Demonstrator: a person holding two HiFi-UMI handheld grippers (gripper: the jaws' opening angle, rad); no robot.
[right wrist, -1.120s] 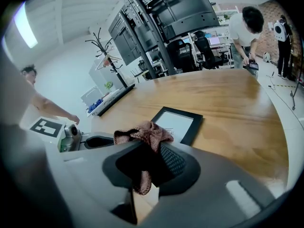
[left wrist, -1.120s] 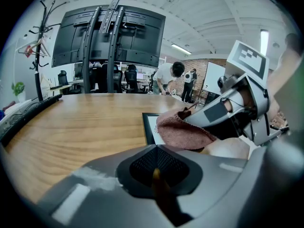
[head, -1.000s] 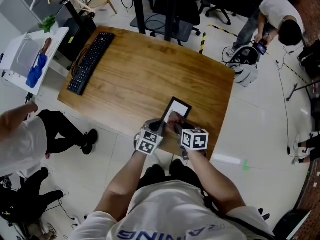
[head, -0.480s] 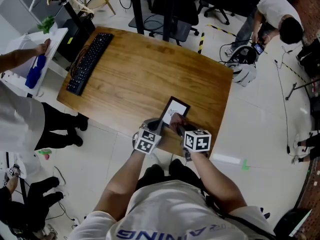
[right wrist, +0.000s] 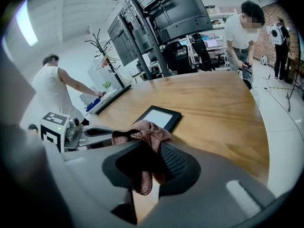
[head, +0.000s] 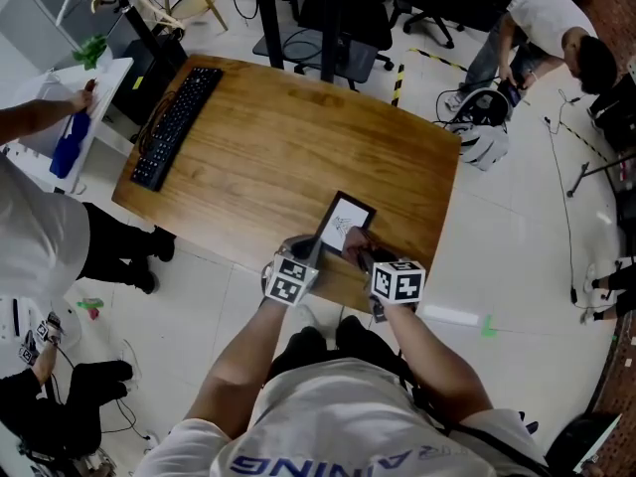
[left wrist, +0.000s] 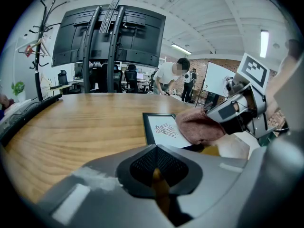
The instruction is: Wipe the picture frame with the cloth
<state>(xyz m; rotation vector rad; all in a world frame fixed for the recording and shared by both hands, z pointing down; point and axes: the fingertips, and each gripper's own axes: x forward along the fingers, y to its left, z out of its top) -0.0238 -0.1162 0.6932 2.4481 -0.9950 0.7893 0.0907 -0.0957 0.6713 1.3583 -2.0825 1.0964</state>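
Firmly in right gripper (right wrist: 146,150), cloth (left wrist: 199,127), on picture frame (left wrist: 159,127)

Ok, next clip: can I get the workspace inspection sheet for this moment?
Surface: wooden table.
Job's things: picture frame lying flat near the front edge; cloth resting on its near end.
Clutter: keyboard at the far left edge.
Grippers: left gripper shut, empty, beside the frame; right gripper shut on the cloth.
Cables: floor cable at right.
Surroundings: bystander at left; office chair behind.
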